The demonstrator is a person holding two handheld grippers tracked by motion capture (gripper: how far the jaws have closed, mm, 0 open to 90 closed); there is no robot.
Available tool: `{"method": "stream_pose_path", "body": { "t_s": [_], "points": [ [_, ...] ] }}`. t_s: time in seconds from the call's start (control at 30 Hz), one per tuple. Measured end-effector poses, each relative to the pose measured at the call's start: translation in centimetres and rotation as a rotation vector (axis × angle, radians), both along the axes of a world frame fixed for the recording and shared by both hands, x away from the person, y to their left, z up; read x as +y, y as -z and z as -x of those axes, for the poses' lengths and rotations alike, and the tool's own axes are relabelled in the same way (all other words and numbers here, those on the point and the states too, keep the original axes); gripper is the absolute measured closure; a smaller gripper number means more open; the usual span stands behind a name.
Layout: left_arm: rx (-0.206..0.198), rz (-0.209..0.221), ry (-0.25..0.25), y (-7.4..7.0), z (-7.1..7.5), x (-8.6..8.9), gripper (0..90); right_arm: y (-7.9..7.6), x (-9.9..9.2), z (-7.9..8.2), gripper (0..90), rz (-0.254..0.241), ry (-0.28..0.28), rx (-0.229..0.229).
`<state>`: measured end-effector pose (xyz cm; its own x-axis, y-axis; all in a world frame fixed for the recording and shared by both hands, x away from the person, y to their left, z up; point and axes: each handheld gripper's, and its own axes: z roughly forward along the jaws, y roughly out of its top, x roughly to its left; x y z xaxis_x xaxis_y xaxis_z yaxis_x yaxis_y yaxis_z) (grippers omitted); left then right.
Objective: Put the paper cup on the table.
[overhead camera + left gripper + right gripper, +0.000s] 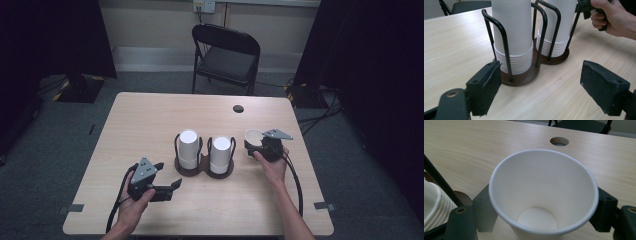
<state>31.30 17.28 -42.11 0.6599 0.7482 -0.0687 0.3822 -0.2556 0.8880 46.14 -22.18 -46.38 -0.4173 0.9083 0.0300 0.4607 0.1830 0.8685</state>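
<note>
Tabletop (150, 115) carries a dark two-well holder (203, 168) at its middle, both wells stacked with white cups (189, 148). Right of it, my right gripper (260, 145) has its fingers clenched on a single paper cup (544, 195), apparently just separated. My left gripper (167, 187) waits released, near left.
</note>
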Motion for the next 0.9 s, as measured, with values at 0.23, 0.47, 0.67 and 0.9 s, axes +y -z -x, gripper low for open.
{"method": "stream_pose_path", "body": {
  "t_s": [0.23,0.47,0.67,0.9],
  "points": [
    [0.003,0.0,-0.013,0.03,-0.11,0.2,16.3,0.1,0.22,0.37,23.9,0.027,0.0,-0.003],
    [0.003,-0.002,-0.009,0.03,-0.12,0.16,16.4,0.14,0.32,0.46,22.9,0.029,0.001,-0.001],
    [0.005,-0.001,-0.02,0.1,-0.17,0.26,16.7,0.14,0.23,0.44,22.2,0.016,0.002,0.012],
    [0.008,-0.002,-0.016,0.11,-0.17,0.17,16.7,0.37,0.2,0.35,17.9,0.002,-0.006,0.03]
  ]
}}
